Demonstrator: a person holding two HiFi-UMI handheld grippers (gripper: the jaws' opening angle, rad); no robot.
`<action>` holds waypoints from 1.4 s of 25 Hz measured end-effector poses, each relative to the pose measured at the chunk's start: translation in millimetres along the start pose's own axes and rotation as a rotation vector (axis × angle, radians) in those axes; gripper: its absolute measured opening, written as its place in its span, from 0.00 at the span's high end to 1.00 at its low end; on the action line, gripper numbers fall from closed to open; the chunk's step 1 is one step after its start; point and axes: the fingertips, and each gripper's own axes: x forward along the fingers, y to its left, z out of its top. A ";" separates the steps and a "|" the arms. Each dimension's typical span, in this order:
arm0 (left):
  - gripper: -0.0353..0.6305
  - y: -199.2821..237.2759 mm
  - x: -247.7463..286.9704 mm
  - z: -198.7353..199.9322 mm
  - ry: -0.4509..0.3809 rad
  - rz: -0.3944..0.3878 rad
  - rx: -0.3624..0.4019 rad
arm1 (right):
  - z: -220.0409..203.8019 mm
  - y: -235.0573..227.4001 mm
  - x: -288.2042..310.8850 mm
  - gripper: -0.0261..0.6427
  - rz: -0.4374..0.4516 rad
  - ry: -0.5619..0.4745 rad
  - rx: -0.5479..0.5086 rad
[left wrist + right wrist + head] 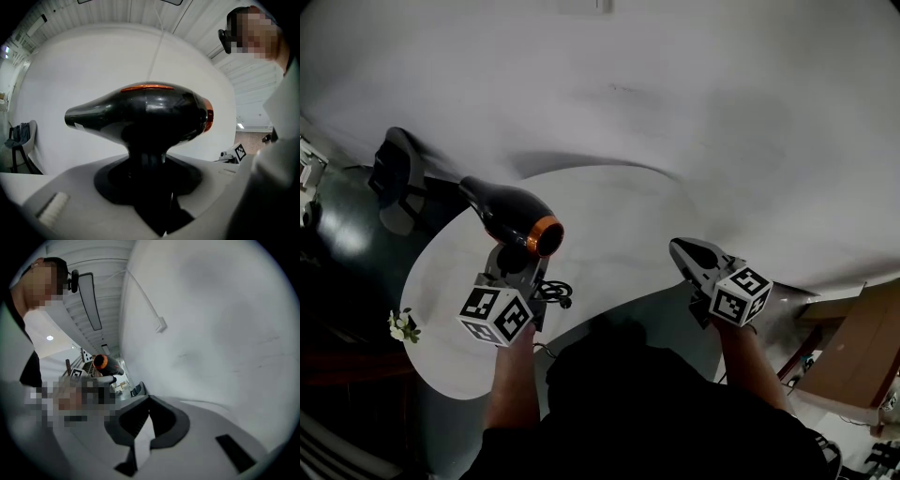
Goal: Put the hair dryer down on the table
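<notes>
L claw [514,261] is pinching the hair dryer [514,217] by its handle. Barrel is roughly level, orange-ringed end twd me, narrow end pointing away at the chair [394,178]. From the head view the dryer sits over the near-left part of the white bench [619,234] and isn't down yet. How far above the top it is I can't judge from this angle, prob well clear. R claw [682,249] is pressed together w/ nothing in it, out over the bench's right side, well apart from the dryer.

Risks as I see them:
- Cord [555,292] is bunched just below the L claw. If it hangs over the near edge, its weight could drag the dryer when I let go.
- Body is heavy above the grip, so it may pivot in the pads on contact.
- Rounded barrel could roll once released. Better to lay it on its side w/ the handle flat.
- Drop point is close to the near rim, so I'd go further in.
- Flower sprig [401,326] at the left edge: keep clear.
</notes>
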 end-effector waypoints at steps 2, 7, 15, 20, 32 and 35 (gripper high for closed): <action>0.69 8.3 8.0 2.7 -0.008 -0.006 -0.002 | 3.0 -2.8 12.2 0.94 -0.002 0.011 -0.014; 0.69 25.5 26.8 0.1 -0.001 -0.051 -0.018 | 8.8 -3.3 48.6 0.94 -0.009 0.044 -0.006; 0.69 51.1 59.1 -7.9 0.018 -0.068 -0.053 | 3.9 -5.5 91.6 0.94 0.030 0.101 -0.017; 0.69 54.7 89.7 -19.1 0.068 -0.043 -0.062 | 2.7 -29.5 104.6 0.94 0.060 0.115 0.023; 0.69 45.8 180.9 -89.7 0.255 -0.043 -0.226 | -1.9 -79.0 96.4 0.94 0.026 0.120 0.085; 0.69 39.4 193.8 -114.6 0.308 -0.026 -0.244 | -4.9 -88.1 82.7 0.94 0.013 0.131 0.093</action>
